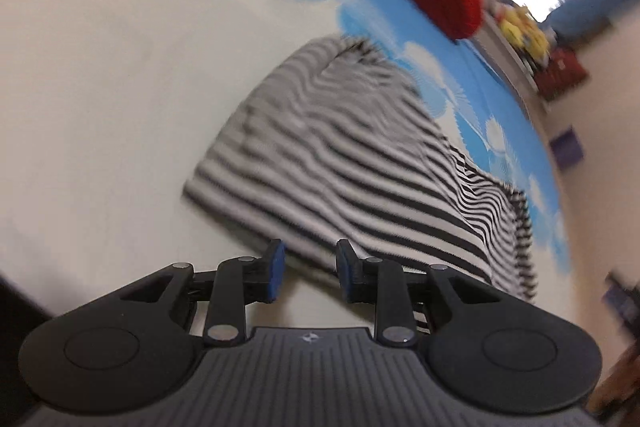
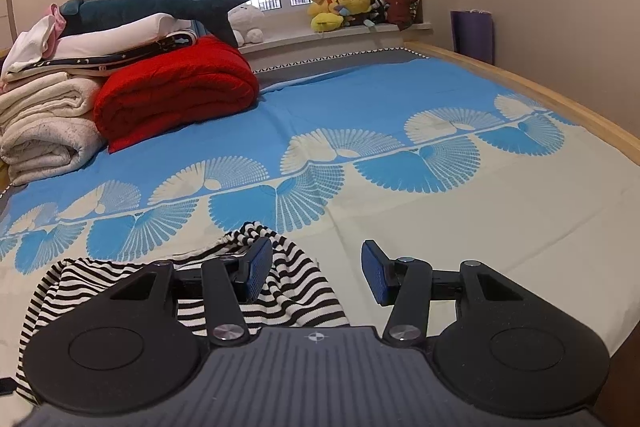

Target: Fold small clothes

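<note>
A home bedroom: a wooden-framed bed under a blue-and-cream fan-patterned sheet, folded blankets, and plush toys on the windowsill.

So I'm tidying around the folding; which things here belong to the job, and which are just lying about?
Job:
black-and-white striped cloth garment
left claw
right claw

Lying about:
folded red knit blanket
cream towel stack
dark blue plush shark
yellow plush toys
</note>
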A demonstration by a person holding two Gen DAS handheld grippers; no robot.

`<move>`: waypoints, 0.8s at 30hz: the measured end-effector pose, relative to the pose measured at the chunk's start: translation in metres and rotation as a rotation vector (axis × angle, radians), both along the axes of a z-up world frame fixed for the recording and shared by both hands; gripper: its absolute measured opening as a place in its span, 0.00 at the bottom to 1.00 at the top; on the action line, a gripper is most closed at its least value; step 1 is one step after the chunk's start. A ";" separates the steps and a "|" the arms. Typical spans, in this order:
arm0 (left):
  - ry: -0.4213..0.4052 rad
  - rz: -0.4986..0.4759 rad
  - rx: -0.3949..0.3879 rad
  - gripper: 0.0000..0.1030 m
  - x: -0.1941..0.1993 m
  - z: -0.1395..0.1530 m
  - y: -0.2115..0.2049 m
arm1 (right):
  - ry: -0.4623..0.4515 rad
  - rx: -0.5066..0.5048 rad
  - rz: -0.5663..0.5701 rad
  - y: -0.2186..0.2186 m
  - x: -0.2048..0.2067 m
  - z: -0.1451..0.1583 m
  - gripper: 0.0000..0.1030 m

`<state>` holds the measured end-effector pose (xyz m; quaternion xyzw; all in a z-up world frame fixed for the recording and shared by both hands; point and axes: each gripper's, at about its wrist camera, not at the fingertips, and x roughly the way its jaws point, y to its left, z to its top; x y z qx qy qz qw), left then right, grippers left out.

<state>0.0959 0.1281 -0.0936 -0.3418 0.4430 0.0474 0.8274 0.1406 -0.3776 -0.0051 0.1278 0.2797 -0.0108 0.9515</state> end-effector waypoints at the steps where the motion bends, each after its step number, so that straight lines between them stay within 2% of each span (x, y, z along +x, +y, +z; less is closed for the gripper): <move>1: 0.020 0.023 -0.042 0.30 -0.001 -0.006 0.005 | 0.003 -0.001 0.003 -0.001 0.000 0.000 0.50; 3: 0.046 0.066 -0.100 0.31 -0.001 -0.017 0.013 | -0.005 -0.013 0.013 -0.001 -0.001 0.000 0.50; 5: 0.059 0.103 -0.132 0.36 -0.001 -0.023 0.019 | -0.002 -0.026 0.021 -0.003 0.000 -0.001 0.50; 8: 0.054 0.173 -0.151 0.40 0.000 -0.028 0.029 | 0.003 -0.023 0.022 -0.007 0.001 -0.002 0.50; 13: 0.024 0.259 -0.174 0.40 0.006 -0.032 0.042 | 0.013 -0.003 0.010 -0.014 0.003 -0.003 0.50; 24: -0.007 0.282 -0.119 0.39 0.026 -0.032 0.035 | 0.054 -0.033 0.018 -0.014 0.008 -0.011 0.50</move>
